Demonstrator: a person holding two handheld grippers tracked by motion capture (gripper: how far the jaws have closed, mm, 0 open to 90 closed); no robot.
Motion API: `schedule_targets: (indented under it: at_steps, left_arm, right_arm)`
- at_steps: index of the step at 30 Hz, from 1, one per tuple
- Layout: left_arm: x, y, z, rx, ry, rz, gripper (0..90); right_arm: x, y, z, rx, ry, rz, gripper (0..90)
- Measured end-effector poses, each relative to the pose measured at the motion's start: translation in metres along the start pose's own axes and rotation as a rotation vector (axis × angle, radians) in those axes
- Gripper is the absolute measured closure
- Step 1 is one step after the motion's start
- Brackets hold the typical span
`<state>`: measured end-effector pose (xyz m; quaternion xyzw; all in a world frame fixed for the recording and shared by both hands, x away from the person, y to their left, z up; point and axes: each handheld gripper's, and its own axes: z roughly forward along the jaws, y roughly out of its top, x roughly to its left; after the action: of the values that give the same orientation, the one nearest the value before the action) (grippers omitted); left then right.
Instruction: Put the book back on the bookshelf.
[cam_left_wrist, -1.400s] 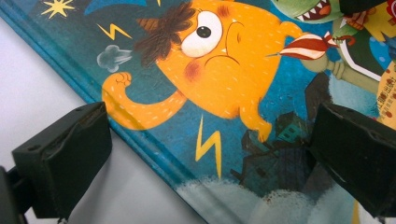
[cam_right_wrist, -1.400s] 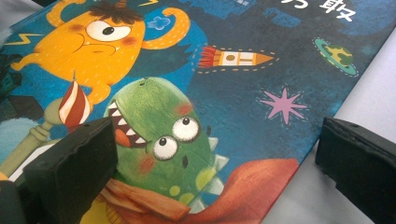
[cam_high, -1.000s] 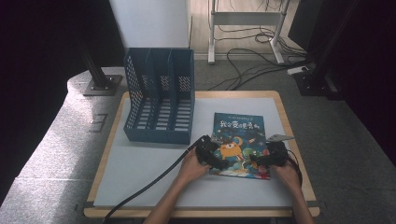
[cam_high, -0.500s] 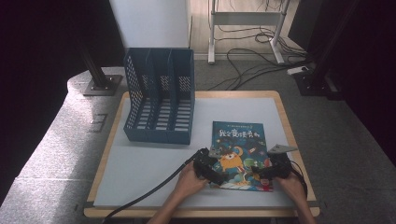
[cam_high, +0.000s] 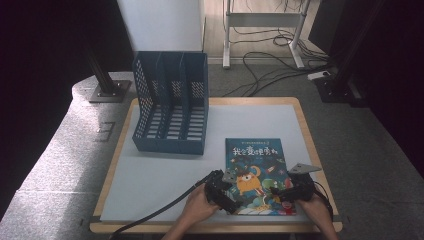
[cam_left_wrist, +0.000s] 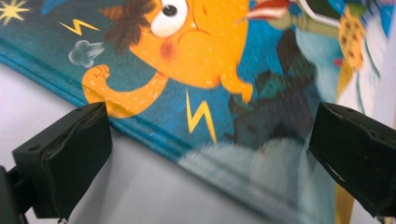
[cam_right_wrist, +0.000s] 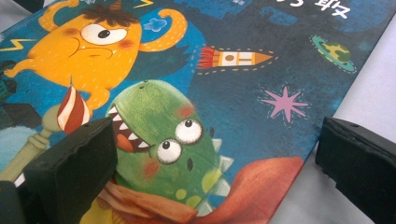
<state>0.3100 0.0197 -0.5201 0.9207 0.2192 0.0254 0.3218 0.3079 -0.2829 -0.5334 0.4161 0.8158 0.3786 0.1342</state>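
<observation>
The book (cam_high: 257, 175) lies flat on the surface (cam_high: 165, 175), right of the rack (cam_high: 172, 117). The left hand-held gripper (cam_high: 227, 196) and right hand-held gripper (cam_high: 286, 194) both gape at its near corners. Jaws pressing a flat cover may skid, likely pushing the book away instead of lifting it.

Grey floor (cam_high: 60, 165), cables (cam_high: 260, 65), dark surroundings.

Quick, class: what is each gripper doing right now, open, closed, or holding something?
Left gripper: open, over the picture book.
Right gripper: open, over the same book.
</observation>
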Motion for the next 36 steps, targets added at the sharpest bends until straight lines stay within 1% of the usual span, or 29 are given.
schedule_targets:
  at_steps: [1,3,4,5,8,9,10,11,12,13,14,15,16,17,18,20,21,23,26,27,30,34,36]
  left_arm:
    - [0.004,-0.001,-0.003,0.011,0.013,0.010,0.0]
    - [0.012,-0.003,-0.011,0.014,0.065,0.026,0.0]
    - [0.017,-0.005,-0.015,0.018,0.092,0.030,0.0]
    - [0.023,-0.007,-0.018,0.019,0.110,0.028,0.0]
    - [0.039,-0.015,-0.023,0.009,0.132,-0.003,0.0]
    - [0.044,-0.017,-0.022,0.014,0.136,-0.012,0.0]
    - [0.045,-0.017,-0.020,0.019,0.140,-0.013,0.0]
    - [0.047,-0.018,-0.016,0.016,0.127,-0.012,0.0]
    - [0.047,-0.018,-0.015,-0.002,0.125,-0.024,0.0]
    - [0.047,-0.018,-0.013,-0.012,0.127,-0.011,0.0]
    - [0.045,-0.017,-0.012,-0.023,0.127,-0.012,0.0]
    - [0.046,-0.017,-0.012,-0.024,0.123,-0.009,0.0]
    - [0.046,-0.017,-0.012,-0.029,0.118,-0.016,0.0]
    - [0.046,-0.018,-0.012,-0.028,0.118,-0.009,0.0]
    - [0.045,-0.018,-0.011,-0.034,0.120,-0.014,0.0]
    - [0.044,-0.017,-0.011,-0.033,0.115,-0.003,0.0]
    - [0.043,-0.017,-0.010,-0.045,0.108,-0.005,0.0]
    - [0.041,-0.017,-0.008,-0.052,0.098,0.010,0.0]
    - [0.038,-0.015,-0.006,-0.066,0.080,0.012,0.0]
    - [0.037,-0.014,-0.005,-0.073,0.067,0.014,0.0]
    - [0.034,-0.010,-0.001,-0.084,0.039,0.026,0.0]
    - [0.029,-0.006,0.003,-0.083,0.018,0.044,0.0]
    - [0.029,-0.005,0.004,-0.080,0.011,0.050,0.0]
  right_arm:
    - [0.000,0.000,0.000,0.001,0.000,0.002,0.0]
    - [-0.001,0.000,-0.001,0.008,0.007,0.000,0.0]
    - [-0.001,-0.001,-0.002,0.010,0.010,0.005,0.0]
    - [-0.001,-0.001,-0.003,0.010,0.009,0.006,0.0]
    - [-0.004,-0.002,-0.005,0.002,-0.001,0.017,0.0]
    - [-0.005,-0.003,-0.005,0.000,0.000,0.019,0.0]
    - [-0.005,-0.003,-0.005,0.001,0.001,0.021,0.0]
    - [-0.005,-0.003,-0.005,0.001,0.000,0.020,0.0]
    - [-0.004,-0.002,-0.004,0.003,0.003,0.017,0.0]
    - [-0.003,-0.002,-0.003,0.002,0.007,0.012,0.0]
    - [-0.002,-0.001,-0.002,0.003,0.014,0.007,0.0]
    - [-0.001,0.000,-0.001,0.005,0.007,0.002,0.0]
    - [-0.001,0.001,0.000,0.006,0.005,0.005,0.0]
    - [-0.002,0.001,0.000,0.008,0.007,0.005,0.0]
    - [-0.003,0.002,0.001,0.008,0.010,0.006,0.0]
    - [-0.004,0.003,0.002,0.011,0.011,0.003,0.0]
    - [-0.005,0.004,0.003,0.011,0.009,0.002,0.0]
    - [-0.008,0.006,0.004,0.011,0.008,0.004,0.0]
    - [-0.012,0.011,0.009,0.016,0.007,0.002,0.0]
    - [-0.016,0.015,0.012,0.020,0.008,-0.001,0.0]
    - [-0.020,0.020,0.016,0.024,0.010,-0.006,0.0]
    - [-0.027,0.030,0.025,0.034,0.018,-0.014,0.0]
    - [-0.029,0.035,0.029,0.046,0.023,-0.026,0.0]
